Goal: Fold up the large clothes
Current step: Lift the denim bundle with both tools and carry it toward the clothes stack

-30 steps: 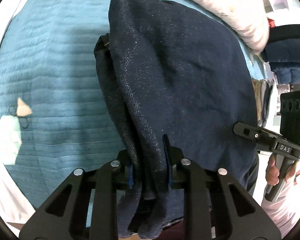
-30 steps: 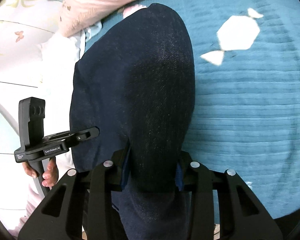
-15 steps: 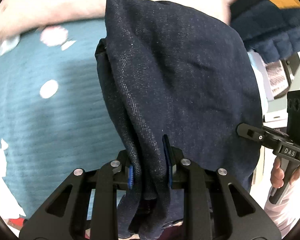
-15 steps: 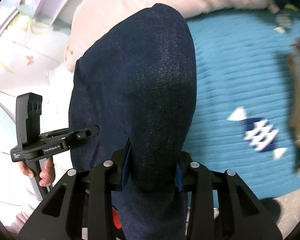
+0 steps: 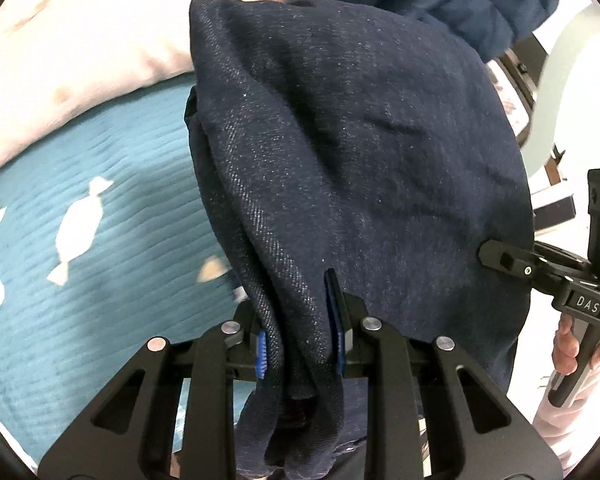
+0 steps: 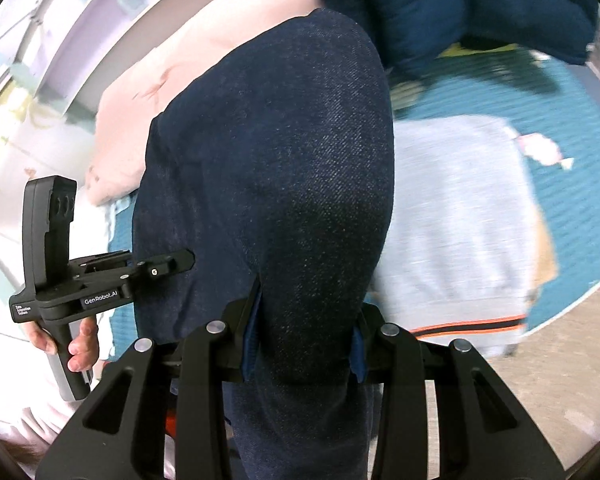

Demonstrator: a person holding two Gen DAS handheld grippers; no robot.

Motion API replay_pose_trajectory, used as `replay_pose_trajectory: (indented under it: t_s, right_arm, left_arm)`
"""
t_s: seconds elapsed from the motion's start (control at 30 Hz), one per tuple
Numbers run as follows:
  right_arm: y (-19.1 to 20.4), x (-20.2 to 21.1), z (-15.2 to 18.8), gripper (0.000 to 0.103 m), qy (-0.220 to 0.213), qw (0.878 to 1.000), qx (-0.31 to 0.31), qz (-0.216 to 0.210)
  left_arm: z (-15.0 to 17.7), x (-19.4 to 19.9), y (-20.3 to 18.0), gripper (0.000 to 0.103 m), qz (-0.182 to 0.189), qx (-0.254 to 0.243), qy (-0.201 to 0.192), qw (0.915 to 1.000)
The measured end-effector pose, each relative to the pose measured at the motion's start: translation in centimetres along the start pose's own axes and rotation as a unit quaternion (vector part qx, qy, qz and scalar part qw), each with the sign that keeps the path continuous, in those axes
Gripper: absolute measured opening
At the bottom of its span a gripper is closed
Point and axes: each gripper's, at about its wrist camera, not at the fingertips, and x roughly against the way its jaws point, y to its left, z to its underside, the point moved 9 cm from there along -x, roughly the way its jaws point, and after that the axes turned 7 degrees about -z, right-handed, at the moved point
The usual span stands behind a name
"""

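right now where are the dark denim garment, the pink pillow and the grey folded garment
dark denim garment (image 5: pixel 360 152), left wrist view, its broad hanging face
pink pillow (image 5: pixel 80 52), left wrist view, its top
grey folded garment (image 6: pixel 460 220), right wrist view, its flat middle

Your dark navy denim garment (image 5: pixel 360 152): folded into thick bundle, several layers bunched, twill weave visible. Lifted off bed, hanging draped ahead of both tongs. Left tongs (image 5: pixel 300 344) pinch stacked folded edge, blue pads pressed on cloth either side; rest spreads rightward toward right tongs. Right tongs (image 6: pixel 304 344) clamp rounded thick fold; cloth bulges up and forward from them, tail hanging below.
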Motion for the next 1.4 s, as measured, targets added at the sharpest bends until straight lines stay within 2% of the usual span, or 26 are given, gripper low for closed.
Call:
replay_pose_trajectory:
  t_s: [0.1, 0.2, 0.37, 0.53, 0.7, 0.77, 0.87, 0.9, 0.97, 1.07, 1.13, 1.17, 1.2, 1.23, 1.3, 1.33, 1.4]
  right_arm:
    - [-3.1, 2.4, -1.2, 0.033, -0.006, 1.000, -0.004, 0.017]
    - [-6.5, 3.9, -2.4, 0.034, -0.006, 0.999, -0.018, 0.037]
    - [-12.5, 4.3, -4.0, 0.034, 0.009, 0.997, -0.045, 0.069]
    - [-19.7, 1.6, -4.7, 0.036, 0.041, 0.993, -0.086, 0.071]
    - [-25.2, -3.7, -4.3, 0.042, 0.069, 0.984, -0.118, 0.113]
    - [-25.8, -3.9, -4.2, 0.043, 0.063, 0.983, -0.136, 0.106]
    - [-25.2, -2.3, -3.9, 0.049, 0.059, 0.984, -0.127, 0.108]
    - [-24.9, -1.8, -3.8, 0.050, 0.057, 0.984, -0.121, 0.118]
    - [-24.4, -0.4, -3.4, 0.050, 0.047, 0.983, -0.110, 0.138]
    - [-22.9, 2.8, -3.3, 0.050, -0.006, 0.986, -0.104, 0.131]
    - [-21.9, 5.4, -3.6, 0.050, -0.059, 0.985, -0.106, 0.126]
    - [-21.4, 6.6, -3.5, 0.048, -0.083, 0.982, -0.103, 0.132]
    - [-20.7, 6.8, -3.3, 0.035, -0.086, 0.984, -0.094, 0.128]
    - [-19.9, 6.4, -3.1, 0.014, -0.077, 0.986, -0.087, 0.121]
    - [-19.9, 4.6, -1.9, 0.009, -0.051, 0.988, -0.090, 0.116]
    - [-20.8, 3.5, -1.7, 0.005, -0.040, 0.988, -0.095, 0.119]
    - [-22.2, 1.4, -1.1, 0.003, -0.023, 0.985, -0.122, 0.117]
  left_arm:
    - [-2.4, -1.9, -4.7, 0.022, 0.005, -0.016, -0.003, 0.9999]
    - [-4.6, -4.4, -7.8, 0.022, 0.005, -0.031, 0.001, 0.9995]
    - [-7.4, -9.8, -11.2, 0.022, 0.007, -0.035, 0.024, 0.9991]
    - [-8.7, -16.1, -12.1, 0.023, -0.011, -0.025, 0.045, 0.9986]
    - [-9.2, -20.4, -11.8, 0.030, -0.054, -0.051, 0.030, 0.9968]
    - [-9.4, -20.5, -11.3, 0.031, -0.052, -0.056, 0.028, 0.9967]
    - [-9.2, -19.5, -11.1, 0.034, -0.043, -0.055, 0.039, 0.9968]
    - [-9.0, -18.9, -10.8, 0.040, -0.054, -0.058, 0.042, 0.9959]
    - [-9.0, -17.2, -10.0, 0.042, -0.086, -0.075, 0.027, 0.9931]
    - [-9.4, -13.9, -9.1, 0.042, -0.094, -0.066, -0.003, 0.9934]
    - [-9.6, -11.9, -8.8, 0.042, -0.097, -0.063, -0.023, 0.9930]
    - [-9.6, -10.9, -9.4, 0.042, -0.089, -0.068, -0.028, 0.9933]
    - [-9.5, -10.6, -10.7, 0.042, -0.074, -0.074, -0.030, 0.9941]
    - [-8.9, -10.1, -11.5, 0.042, -0.048, -0.078, -0.027, 0.9954]
    - [-8.5, -11.1, -12.9, 0.037, -0.028, -0.088, -0.013, 0.9957]
    - [-8.1, -12.2, -13.3, 0.023, -0.028, -0.092, -0.004, 0.9953]
    - [-7.2, -15.1, -13.1, 0.009, -0.043, -0.089, 0.030, 0.9947]
